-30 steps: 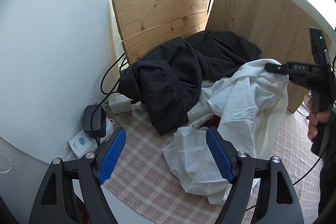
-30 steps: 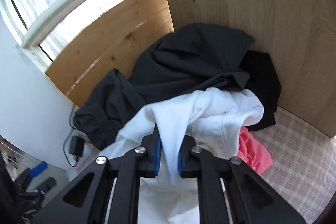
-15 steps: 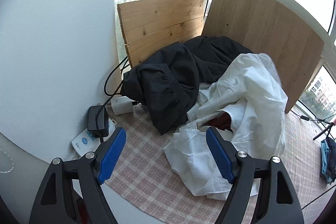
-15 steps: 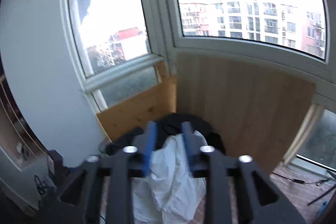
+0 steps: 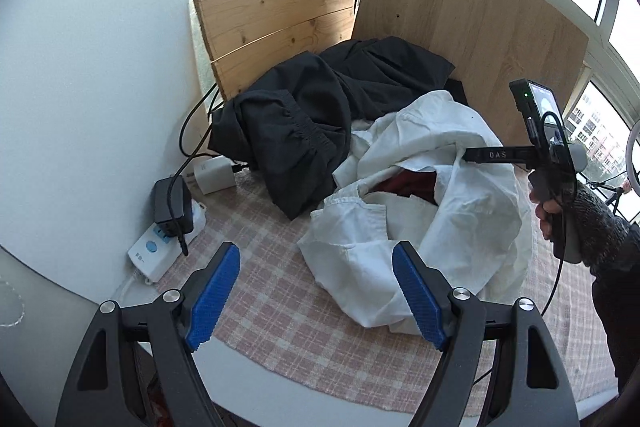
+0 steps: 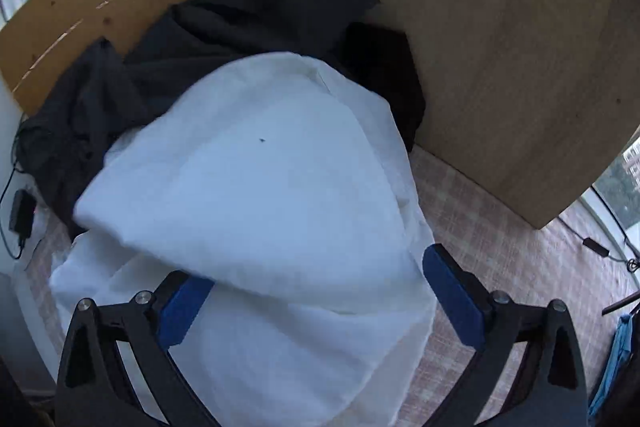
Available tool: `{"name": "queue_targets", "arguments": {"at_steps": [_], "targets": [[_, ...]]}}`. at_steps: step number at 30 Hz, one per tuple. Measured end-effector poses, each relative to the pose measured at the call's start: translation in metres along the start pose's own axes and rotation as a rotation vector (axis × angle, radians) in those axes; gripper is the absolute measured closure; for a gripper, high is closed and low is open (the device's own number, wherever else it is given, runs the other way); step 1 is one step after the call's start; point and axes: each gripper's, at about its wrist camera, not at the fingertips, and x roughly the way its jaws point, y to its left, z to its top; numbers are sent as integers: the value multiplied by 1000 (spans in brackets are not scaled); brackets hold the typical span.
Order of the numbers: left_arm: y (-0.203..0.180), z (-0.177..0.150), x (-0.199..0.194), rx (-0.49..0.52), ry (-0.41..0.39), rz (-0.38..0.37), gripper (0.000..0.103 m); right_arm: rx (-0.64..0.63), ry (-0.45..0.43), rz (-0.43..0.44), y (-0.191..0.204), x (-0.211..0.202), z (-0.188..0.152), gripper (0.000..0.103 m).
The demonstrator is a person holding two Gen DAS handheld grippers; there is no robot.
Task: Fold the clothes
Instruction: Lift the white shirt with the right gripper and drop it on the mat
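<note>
From the left wrist camera, the left gripper (image 5: pixel 316 291) hangs with its blue-padded jaws spread wide, holding nothing, above the near edge of the pink checked cloth (image 5: pixel 272 307). The white garment (image 5: pixel 452 227) lies crumpled on that cloth, just beyond the right blue pad, with something red (image 5: pixel 416 185) showing in a gap among its folds. Behind the white garment, a heap of black clothes (image 5: pixel 312 119) is piled against two wooden boards (image 5: pixel 472 23) that lean at the window. To the left of the black heap, by the wall, sit a white charger (image 5: pixel 214 174) and a power strip (image 5: pixel 154 253) with a black adapter (image 5: pixel 172 203) plugged in. To the right of the white garment, a hand (image 5: pixel 548 215) grips the other tool's handle, and that tool's dark tip reaches the garment's upper fold.

From the right wrist camera, the right gripper (image 6: pixel 316 291) has its jaws wide apart, with the white garment (image 6: pixel 260 195) billowing between and over them; nothing is pinched. The black clothes (image 6: pixel 240 27) lie behind the white garment, against the boards (image 6: pixel 500 27). The checked cloth (image 6: pixel 500 247) shows to the garment's right.
</note>
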Motion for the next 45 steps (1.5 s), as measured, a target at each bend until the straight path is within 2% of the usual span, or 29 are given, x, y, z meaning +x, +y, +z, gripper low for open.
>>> {"name": "queue_targets", "arguments": {"at_steps": [1, 2, 3, 4, 6, 10, 11, 15, 17, 20, 22, 24, 26, 28, 29, 30, 31, 32, 33, 34, 36, 38, 42, 44, 45], "targets": [[5, -3, -1, -7, 7, 7, 26, 35, 21, 87, -4, 6, -2, 42], [9, -6, -1, -16, 12, 14, 26, 81, 49, 195, -7, 11, -3, 91], [14, -8, -1, -24, 18, 23, 26, 129, 69, 252, -11, 10, -4, 93], [19, -9, 0, -32, 24, 31, 26, 155, 54, 272, -14, 3, -5, 93], [26, -10, 1, -47, 30, 38, 26, 197, -28, 347, -23, -27, -5, 96], [30, -3, 2, -54, 24, 31, 26, 289, -222, 603, -49, -128, 6, 98], [28, -1, 2, -49, 21, 28, 26, 280, -263, 621, -51, -154, 11, 98], [16, 8, -3, -12, 0, 8, 26, 231, -483, 652, -66, -274, 17, 98], [9, 12, -6, 8, -9, -4, 26, 206, -582, 648, -82, -332, 9, 98], [-3, 18, -9, 38, -19, -20, 26, 173, -682, 563, -103, -406, -17, 98], [-14, 23, -8, 60, -22, -39, 26, 160, -720, 464, -113, -444, -42, 98], [-28, 28, -7, 87, -26, -64, 26, 162, -708, 354, -122, -462, -73, 98], [-47, 31, -5, 120, -28, -90, 26, 206, -669, 277, -143, -464, -109, 98], [-69, 31, -3, 160, -23, -120, 26, 255, -582, 90, -166, -445, -150, 98], [-82, 30, -2, 185, -18, -136, 26, 279, -521, -20, -179, -431, -171, 91], [-95, 28, -1, 210, -11, -153, 26, 299, -413, -117, -195, -406, -195, 70], [-110, 26, 1, 239, 0, -168, 26, 351, -318, -145, -218, -381, -225, 58], [-127, 23, 3, 268, 15, -185, 26, 403, -222, -172, -240, -356, -255, 49], [-144, 20, 5, 296, 32, -208, 26, 453, -126, -199, -262, -331, -285, 49], [-162, 16, 6, 323, 49, -231, 26, 508, -40, -214, -285, -308, -313, 49], [-199, 8, 9, 384, 80, -284, 26, 682, -4, -128, -332, -287, -351, 49], [-244, -4, 11, 454, 105, -338, 25, 792, 23, -92, -363, -272, -373, 49], [-342, -33, 21, 573, 185, -456, 25, 859, 18, -50, -398, -263, -400, 49], [-388, -48, 30, 626, 193, -459, 25, 856, -7, -20, -410, -256, -404, 48], [-408, -55, 35, 643, 193, -439, 25, 828, -2, -10, -413, -246, -400, 44]]}}
